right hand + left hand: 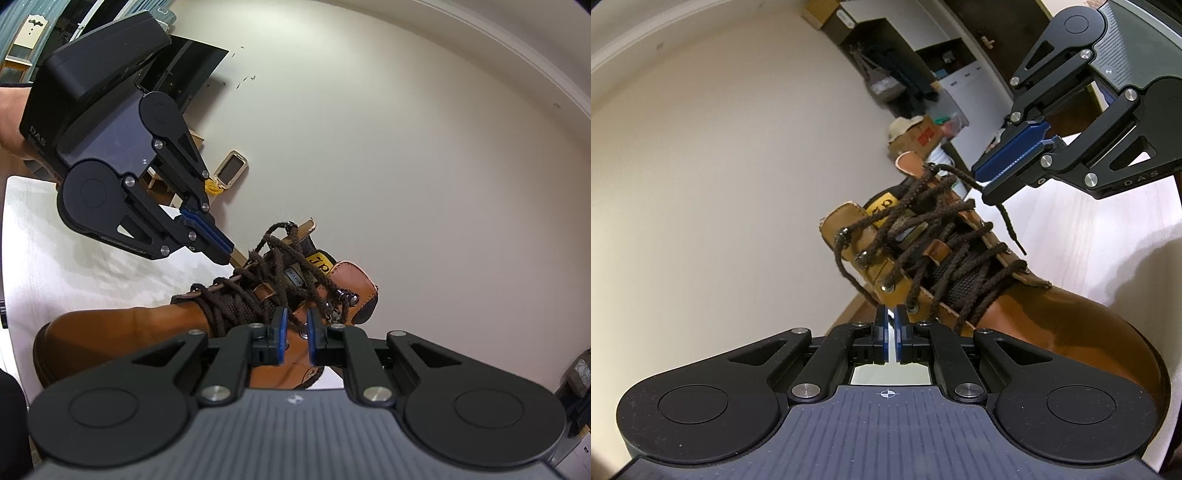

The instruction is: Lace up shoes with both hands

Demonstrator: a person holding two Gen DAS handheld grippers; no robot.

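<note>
Working the upper eyelets of a tan leather boot (1034, 325) that lies on a white tabletop (1108, 236), toe toward the cameras, its dark brown lace (945, 236) already crossed up most of the front. Left gripper (891, 314) sits at the near flap, jaws nearly together; a loose strand of the lace runs down toward the slit between the pads, but whether it is actually pinched there cannot be told. Right gripper (988, 190) reaches in from the far side of the boot, jaws clenched on the other lace end, whose stiff tip (1012, 232) dangles free below the fingertips; in the right wrist view the boot's side shows through a clear gap between its own pads. Judgement: the step in hand looks like feeding or tightening the free ends at the top hooks (864, 254). To do it well, the right side should hold closer to the stiff tip so that it can be aimed, while the left side keeps light tension on its strand so the crossings below do not slacken. Pull along the lace line, not sideways, or the boot may tip or slide.
</note>
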